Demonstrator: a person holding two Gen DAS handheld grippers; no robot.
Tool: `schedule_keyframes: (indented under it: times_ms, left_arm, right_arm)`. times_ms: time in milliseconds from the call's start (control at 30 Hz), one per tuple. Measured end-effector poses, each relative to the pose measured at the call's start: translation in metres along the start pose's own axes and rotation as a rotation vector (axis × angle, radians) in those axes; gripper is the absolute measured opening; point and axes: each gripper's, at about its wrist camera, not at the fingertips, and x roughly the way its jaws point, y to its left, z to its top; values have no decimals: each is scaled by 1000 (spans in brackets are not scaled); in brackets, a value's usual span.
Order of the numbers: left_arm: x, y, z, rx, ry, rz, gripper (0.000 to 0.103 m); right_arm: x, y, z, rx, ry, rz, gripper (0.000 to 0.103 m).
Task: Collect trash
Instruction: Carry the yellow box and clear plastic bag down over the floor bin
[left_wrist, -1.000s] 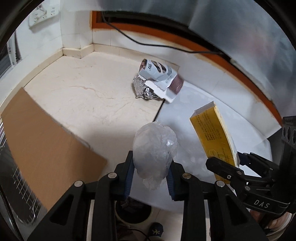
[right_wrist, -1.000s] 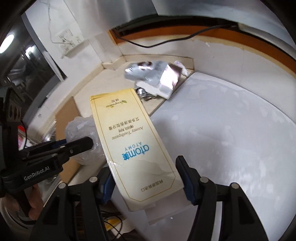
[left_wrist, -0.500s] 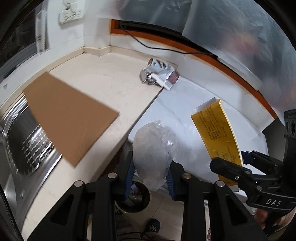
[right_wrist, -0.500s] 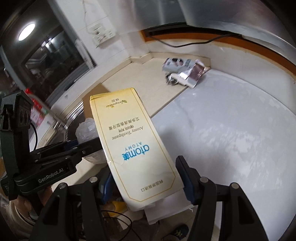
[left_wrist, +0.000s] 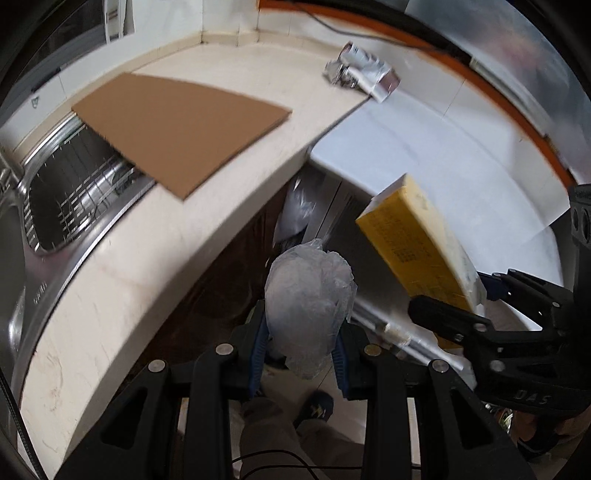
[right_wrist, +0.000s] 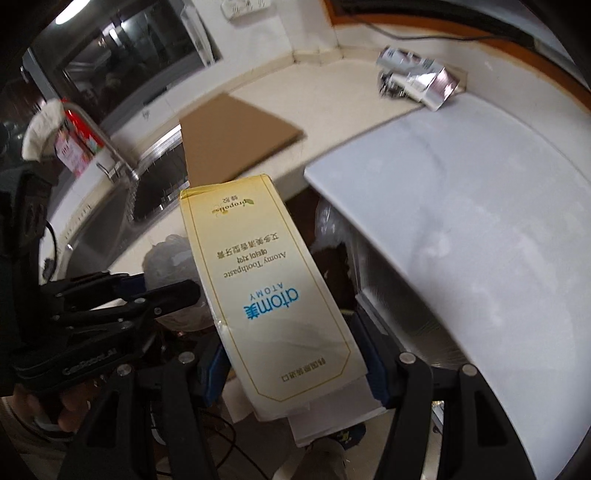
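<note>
Trash in transit: left hand-held gripper (left_wrist: 300, 349) pinches crumpled plastic (left_wrist: 309, 306); right hand-held gripper (right_wrist: 291, 363) clamps toothpaste box (right_wrist: 266, 284). Maintain both grips beyond bench (left_wrist: 122, 295) edge until over bin.

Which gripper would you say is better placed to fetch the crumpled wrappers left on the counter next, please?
Neither yet: the left gripper is shut on the plastic bag and the right gripper on the toothpaste box. Once emptied, probably the right; the crumpled wrappers lie on its side.
</note>
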Motion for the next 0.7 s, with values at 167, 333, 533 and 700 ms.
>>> schedule_keyframes:
  times_ms: [167,333,533,700]
  left_arm:
    - [35,11,-13,7,68,-4,29]
    - [91,20,-28,26,156,-6,29]
    - [181,26,-51,81,249,-4,30]
    - [249,31,-65,102,308,0,31]
  right_arm:
    - [41,4,-16,-10,62,-61,61]
    - [106,-6,-46,33,175,-142,61]
    - [183,-34,-88,128,302,-189,62]
    - [235,-61,-117,196,350,-219,62]
